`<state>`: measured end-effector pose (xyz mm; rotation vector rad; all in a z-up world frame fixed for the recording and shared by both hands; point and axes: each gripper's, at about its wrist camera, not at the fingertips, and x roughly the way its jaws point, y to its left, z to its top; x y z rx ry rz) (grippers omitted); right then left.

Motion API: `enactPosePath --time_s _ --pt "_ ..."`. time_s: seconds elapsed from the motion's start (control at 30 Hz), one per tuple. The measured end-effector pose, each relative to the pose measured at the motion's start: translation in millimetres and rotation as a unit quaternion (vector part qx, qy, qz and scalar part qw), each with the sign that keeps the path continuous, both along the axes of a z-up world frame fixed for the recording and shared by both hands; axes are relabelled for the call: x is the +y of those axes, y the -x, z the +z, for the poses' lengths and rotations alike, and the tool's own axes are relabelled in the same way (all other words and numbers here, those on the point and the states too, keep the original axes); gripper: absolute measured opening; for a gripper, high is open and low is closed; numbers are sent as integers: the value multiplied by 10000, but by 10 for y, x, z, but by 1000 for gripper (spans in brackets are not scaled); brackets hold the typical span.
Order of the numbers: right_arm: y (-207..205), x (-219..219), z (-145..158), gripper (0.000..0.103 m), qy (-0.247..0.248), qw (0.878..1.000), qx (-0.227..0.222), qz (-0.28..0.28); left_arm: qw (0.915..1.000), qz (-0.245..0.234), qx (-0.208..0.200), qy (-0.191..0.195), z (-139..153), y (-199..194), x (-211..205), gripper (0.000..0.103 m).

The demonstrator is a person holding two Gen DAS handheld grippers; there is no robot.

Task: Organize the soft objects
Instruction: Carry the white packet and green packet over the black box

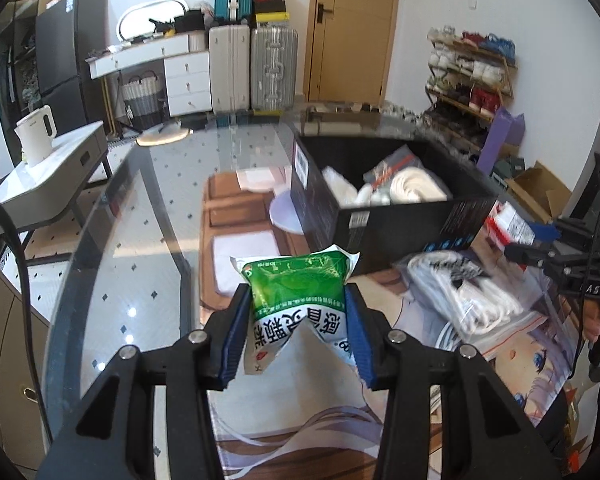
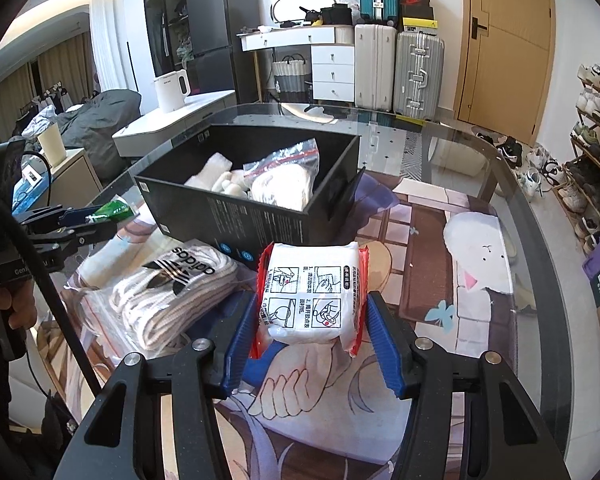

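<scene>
We hold two soft packs above the desk [image 2: 480,152]: the left gripper [image 1: 298,322] has its jaws pinching a green pack [image 1: 296,292], the right gripper [image 2: 310,328] a red-edged white pack [image 2: 312,292], both short of the black box [image 2: 260,208]. Either slack pack could slip free, or we might snag the box wall or the bagged socks [image 2: 172,296].

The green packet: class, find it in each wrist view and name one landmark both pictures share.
Left wrist view: green packet at lower centre, pinched in the left gripper.
Right wrist view: green packet at the left edge, a small sliver in that same gripper.
Shared landmark: the black box on the table.
</scene>
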<state>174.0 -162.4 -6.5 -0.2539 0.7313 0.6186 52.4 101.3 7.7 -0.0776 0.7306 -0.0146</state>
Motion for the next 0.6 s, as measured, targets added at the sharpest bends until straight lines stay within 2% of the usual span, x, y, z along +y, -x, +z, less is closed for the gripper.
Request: enactPosePath --time_s 0.33,0.6 --pt "56 4 235 55 -107 9997 -217 50 9986 90 -511 28 363 49 23 45" --pt "43 133 392 55 -49 9993 -321 185 9979 -75 -643 53 480 -86 -36 45"
